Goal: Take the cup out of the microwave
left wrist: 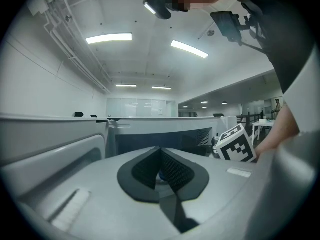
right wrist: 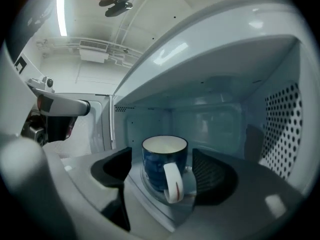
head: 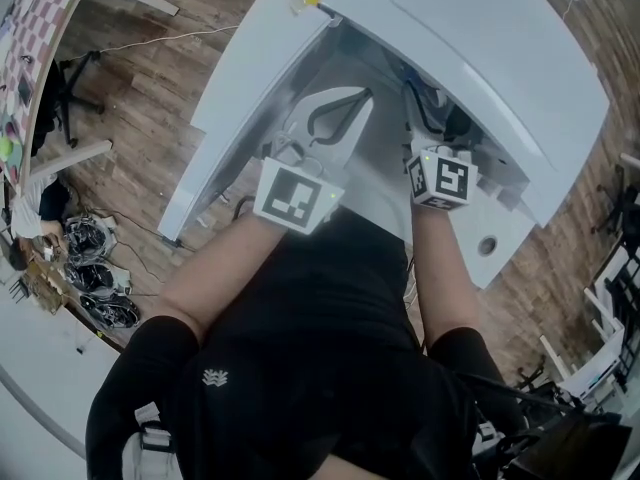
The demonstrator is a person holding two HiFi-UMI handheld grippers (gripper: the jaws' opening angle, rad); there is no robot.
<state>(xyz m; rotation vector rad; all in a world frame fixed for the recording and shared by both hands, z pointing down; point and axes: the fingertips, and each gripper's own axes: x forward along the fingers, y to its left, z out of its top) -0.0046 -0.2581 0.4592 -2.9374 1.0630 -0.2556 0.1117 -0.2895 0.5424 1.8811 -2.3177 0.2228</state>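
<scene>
Floor: wood planks [head: 150, 78] fill the head view's background, with desks at its edges.
Microwave: white [head: 480, 58], seen from above; its door [head: 240, 88] is swung open toward the left.
Left gripper: [head: 355, 103] between door and cavity, jaw tips meeting.
Right gripper: [head: 428, 108] reaches into the cavity mouth.
Ceiling: strip lights [left wrist: 109, 38] over an open office in the left gripper view.
Left jaws: pressed together [left wrist: 161, 156].
Marker cube: the right gripper's [left wrist: 235, 145], at the right.
Cup: blue, white handle [right wrist: 162, 166], upright inside the microwave in the right gripper view.
Right jaws: spread wide [right wrist: 162, 155] on either side of the cup, pads clear of it.
</scene>
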